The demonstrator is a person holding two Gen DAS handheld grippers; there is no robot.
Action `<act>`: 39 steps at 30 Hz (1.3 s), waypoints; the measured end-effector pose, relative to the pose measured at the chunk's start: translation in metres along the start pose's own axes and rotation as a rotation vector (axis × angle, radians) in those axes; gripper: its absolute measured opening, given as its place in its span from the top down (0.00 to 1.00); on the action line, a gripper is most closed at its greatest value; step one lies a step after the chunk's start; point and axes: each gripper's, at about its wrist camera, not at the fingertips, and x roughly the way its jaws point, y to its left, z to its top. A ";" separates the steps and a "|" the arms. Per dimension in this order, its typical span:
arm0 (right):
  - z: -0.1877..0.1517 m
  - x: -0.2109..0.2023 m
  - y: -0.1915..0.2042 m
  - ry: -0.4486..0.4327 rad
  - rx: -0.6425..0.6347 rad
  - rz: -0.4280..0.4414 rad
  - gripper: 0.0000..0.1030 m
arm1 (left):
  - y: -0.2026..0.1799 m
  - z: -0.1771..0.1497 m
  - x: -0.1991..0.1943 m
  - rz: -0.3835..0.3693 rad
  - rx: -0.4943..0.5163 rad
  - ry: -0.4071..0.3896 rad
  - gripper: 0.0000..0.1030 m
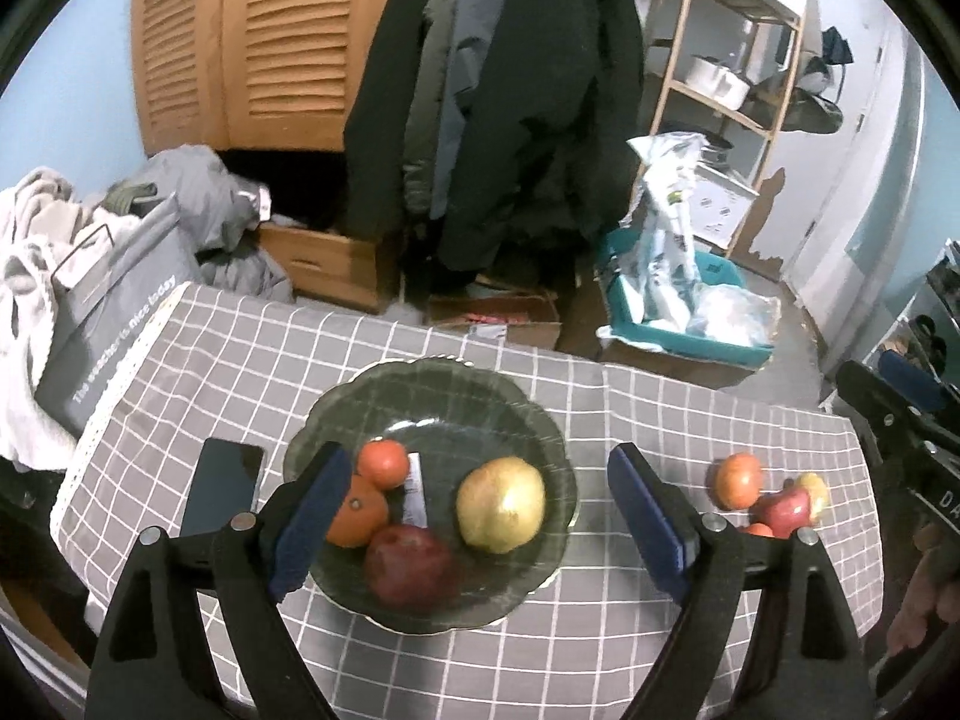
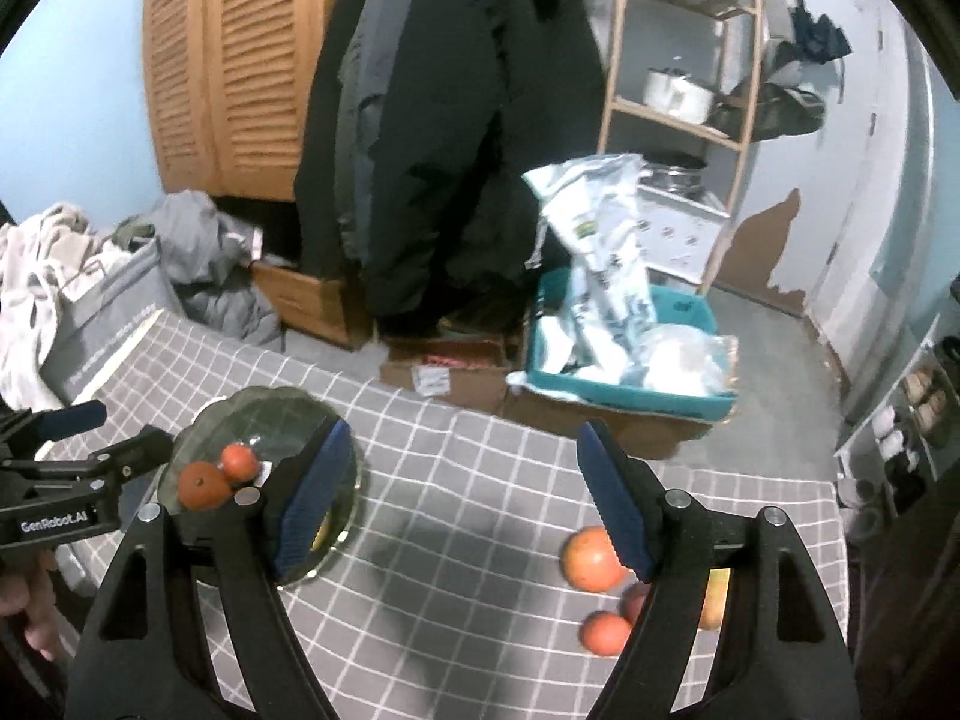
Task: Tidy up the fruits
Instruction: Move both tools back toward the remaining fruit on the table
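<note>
Both my left gripper (image 1: 480, 516) and right gripper (image 2: 462, 498) have jaws wide, empty. Loose fruit, like this orange (image 2: 593, 558), sits near the tabletop's right edge; round, firm, likely rolls: grip across its middle for the bowl (image 1: 528, 414).

Pale blue walls (image 2: 78, 90), louvred wood wardrobe (image 1: 252, 36), hung dark coats (image 2: 444, 120), open wood shelving (image 1: 726, 60) w/ pots.

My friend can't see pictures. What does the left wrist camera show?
A dark glass bowl on a grey checked tablecloth holds four fruits, framed by the open left gripper. More fruit lies loose beside the bowl, with a black phone on its other side.
</note>
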 end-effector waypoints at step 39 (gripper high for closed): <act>-0.055 -0.086 -0.162 -0.034 0.194 -0.226 0.25 | -0.165 0.005 -0.028 -0.145 0.266 -0.066 0.03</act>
